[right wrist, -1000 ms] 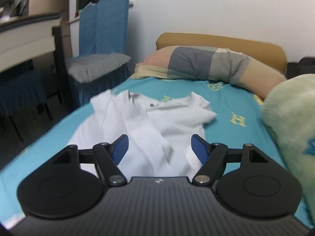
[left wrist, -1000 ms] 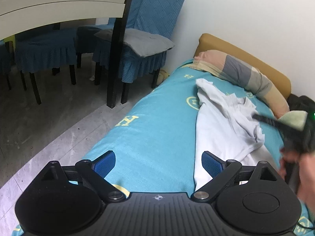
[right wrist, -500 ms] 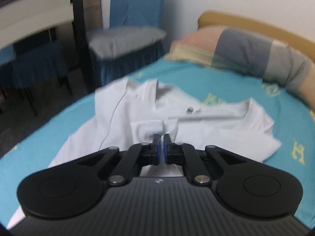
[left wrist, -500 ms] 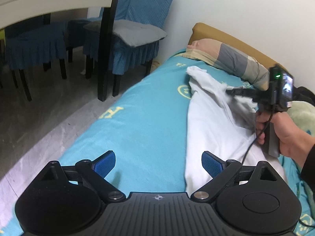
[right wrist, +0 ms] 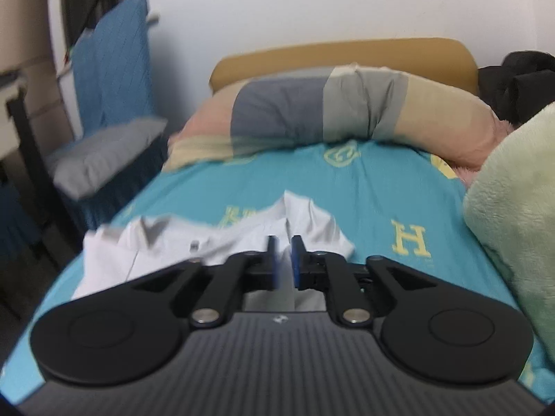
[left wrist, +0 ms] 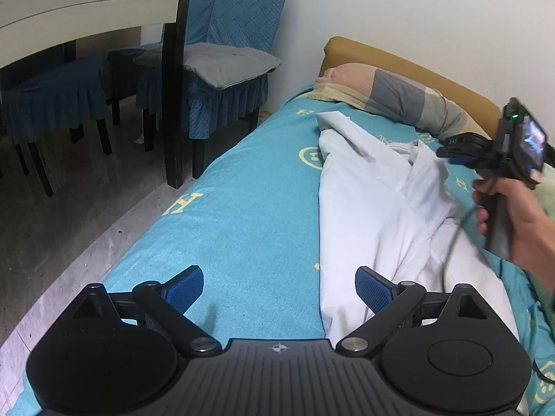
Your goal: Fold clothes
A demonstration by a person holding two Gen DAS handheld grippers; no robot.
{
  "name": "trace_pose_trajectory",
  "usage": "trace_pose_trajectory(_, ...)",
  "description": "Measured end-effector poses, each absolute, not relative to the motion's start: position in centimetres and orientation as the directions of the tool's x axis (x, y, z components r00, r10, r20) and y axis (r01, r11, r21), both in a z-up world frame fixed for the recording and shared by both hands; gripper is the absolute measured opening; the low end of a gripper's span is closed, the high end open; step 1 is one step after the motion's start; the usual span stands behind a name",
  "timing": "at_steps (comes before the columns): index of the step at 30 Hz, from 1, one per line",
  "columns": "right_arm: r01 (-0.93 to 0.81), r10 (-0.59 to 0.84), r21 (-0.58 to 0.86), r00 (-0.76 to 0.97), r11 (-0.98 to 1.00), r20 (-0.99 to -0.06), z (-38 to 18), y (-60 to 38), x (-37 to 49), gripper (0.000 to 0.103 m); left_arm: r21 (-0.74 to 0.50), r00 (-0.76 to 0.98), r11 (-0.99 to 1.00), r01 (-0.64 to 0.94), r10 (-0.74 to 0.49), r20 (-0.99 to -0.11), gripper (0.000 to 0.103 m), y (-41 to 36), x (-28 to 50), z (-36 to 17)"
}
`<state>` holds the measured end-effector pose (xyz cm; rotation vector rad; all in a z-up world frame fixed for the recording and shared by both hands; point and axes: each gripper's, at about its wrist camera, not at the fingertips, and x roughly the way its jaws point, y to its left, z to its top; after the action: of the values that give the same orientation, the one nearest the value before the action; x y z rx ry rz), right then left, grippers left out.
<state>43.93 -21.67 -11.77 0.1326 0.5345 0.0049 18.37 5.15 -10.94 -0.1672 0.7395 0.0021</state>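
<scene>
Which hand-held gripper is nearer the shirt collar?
Right. The right hand-held gripper sits just over the white shirt's collar, jaws opening; the left hand-held gripper is back by the hem.

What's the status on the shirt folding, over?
Left tool open, empty, over the turquoise bedsheet. Right tool jaws opening, fold of crumpled white cotton shirt between them. Nothing in the way.

- left tool: jaws spread wide, blue pads well apart, nothing between them, pointing forward and down
- right tool: jaws opening, narrow gap between blue pads, nothing pinched that shows; view blurred
- right hand: bare, wrapped round the tool's handle, held at the right edge of the left wrist view
</scene>
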Motion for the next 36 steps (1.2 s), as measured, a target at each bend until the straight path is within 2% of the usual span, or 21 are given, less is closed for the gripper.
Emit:
trace_pose_trajectory(1, 0.018, 0.042, 0.115, 0.864, 0.993, -0.501, -11.1, -21.4, 42.7, 0.073, -0.148, 0.74, 0.987, -0.058, -0.057, -0.67, 0.096, 5.0, 18.3, -10.9)
trace_pose_trajectory(2, -0.001, 0.052, 0.105, 0.873, 0.994, -0.485, -10.3, -21.1, 41.2, 0.078, -0.146, 0.743, 0.988, -0.05, -0.06, -0.666, 0.096, 4.7, 18.2, -10.7)
trace_pose_trajectory(12, -0.048, 0.105, 0.15, 0.91, 0.988, -0.402, -1.6, -19.1, 19.9, 0.076, -0.154, 0.784, 0.986, 0.065, -0.146, -0.604, 0.096, 2.7, 12.2, -7.2)
trace_pose_trajectory(18, -0.022, 0.083, 0.154, 0.911, 0.988, -0.404, 0.8, -19.1, 8.2, 0.076, -0.15, 0.779, 0.98, 0.135, -0.198, -0.595, 0.096, 1.8, 8.9, -5.4)
trace_pose_trajectory(23, 0.022, 0.051, 0.167, 0.905, 0.986, -0.422, 0.5, -20.0, 1.8, 0.076, -0.147, 0.756, 0.982, 0.12, -0.187, -0.627, 0.096, 2.2, 8.2, -4.7)
trace_pose_trajectory(27, 0.047, 0.047, 0.205, 0.903, 0.978, -0.427, -0.6, -21.4, -1.2, 0.076, -0.202, 0.706, 0.977, 0.074, -0.194, -0.681, 0.096, 3.6, 7.6, -5.2)
trace_pose_trajectory(30, 0.046, 0.083, 0.28, 0.897, 0.959, -0.434, -1.3, -22.6, -1.8, 0.076, -0.223, 0.648, 0.974, 0.03, -0.188, -0.738, 0.096, 4.7, 7.1, -6.3)
trace_pose_trajectory(36, 0.029, 0.11, 0.299, 0.892, 0.954, -0.438, -2.6, -23.7, -1.9, 0.076, -0.279, 0.556, 0.95, -0.139, -0.158, -0.816, 0.095, 7.9, 6.5, -7.7)
